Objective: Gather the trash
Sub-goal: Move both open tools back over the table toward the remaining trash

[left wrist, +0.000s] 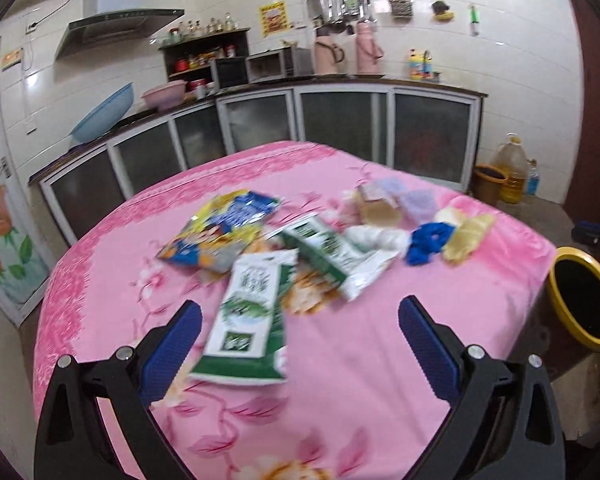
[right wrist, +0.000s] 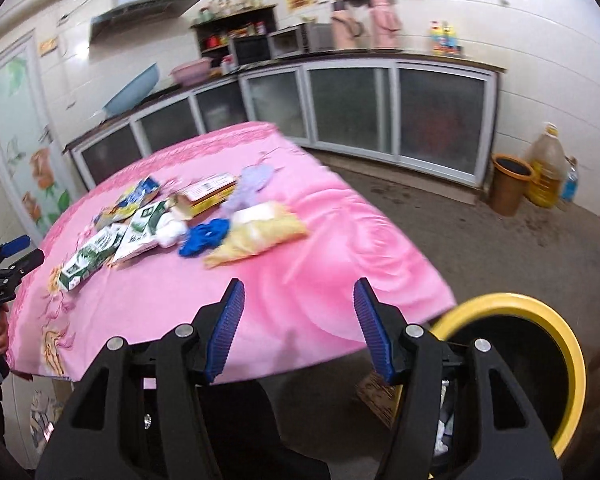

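While both grippers hang above the near edge of the pink floral tablecloth [left wrist: 380, 380], the litter lies ahead of them in a loose band across the table. Beyond the cloth's right-hand corner, below and to the right of the right gripper [right wrist: 298, 328], stands the yellow-rimmed bin [right wrist: 572, 364]. The left gripper [left wrist: 300, 344] has its jaws well apart and empty; directly between and just ahead of them lies the nearest green-and-white wrapper [left wrist: 248, 320], its long axis running roughly along the gripper's pointing line. A second green-and-white wrapper [left wrist: 336, 260], a blue-and-yellow snack bag [left wrist: 220, 232], a yellow packet [right wrist: 260, 236] and a crumpled blue scrap [right wrist: 204, 236] lie farther off. The right gripper's jaws stand apart, holding nothing. Judged from this layout, the left hand is nearer the first wrapper, the right nearer the bin.
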`<state>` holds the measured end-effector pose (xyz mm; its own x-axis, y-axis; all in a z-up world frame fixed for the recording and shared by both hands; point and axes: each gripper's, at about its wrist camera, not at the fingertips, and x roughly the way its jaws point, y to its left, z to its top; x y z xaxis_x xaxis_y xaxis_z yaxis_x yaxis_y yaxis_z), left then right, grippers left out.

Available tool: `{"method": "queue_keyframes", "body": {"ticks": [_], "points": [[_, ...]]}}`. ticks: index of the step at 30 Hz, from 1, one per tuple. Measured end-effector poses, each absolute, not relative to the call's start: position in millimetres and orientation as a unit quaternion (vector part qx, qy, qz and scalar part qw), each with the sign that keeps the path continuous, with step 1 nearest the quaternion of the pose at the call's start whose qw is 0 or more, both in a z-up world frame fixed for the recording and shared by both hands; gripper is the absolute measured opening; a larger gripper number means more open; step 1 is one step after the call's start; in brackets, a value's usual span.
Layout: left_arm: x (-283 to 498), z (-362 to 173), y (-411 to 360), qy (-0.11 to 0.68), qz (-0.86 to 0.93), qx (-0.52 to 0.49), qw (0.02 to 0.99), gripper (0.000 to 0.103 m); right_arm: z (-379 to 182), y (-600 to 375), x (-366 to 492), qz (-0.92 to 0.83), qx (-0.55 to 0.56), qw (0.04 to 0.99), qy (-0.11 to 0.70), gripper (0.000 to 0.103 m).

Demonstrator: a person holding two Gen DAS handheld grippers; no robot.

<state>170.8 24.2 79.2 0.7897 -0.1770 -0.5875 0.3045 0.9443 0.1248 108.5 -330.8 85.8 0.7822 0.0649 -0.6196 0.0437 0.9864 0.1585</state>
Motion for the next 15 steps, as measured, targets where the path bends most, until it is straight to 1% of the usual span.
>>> {"method": "queue_keyframes", "body": {"ticks": [7,15], "points": [[175,62,52,0.315,-0.108,0.091,0.939,0.095,72,-306,152,0.025,0.076,0.931,0.356,0.054],[184,54,24,0.319,-0.136,0.098,0.933,0.095,61,-306,176,0.034,0.090,0.926,0.365,0.054]]}}
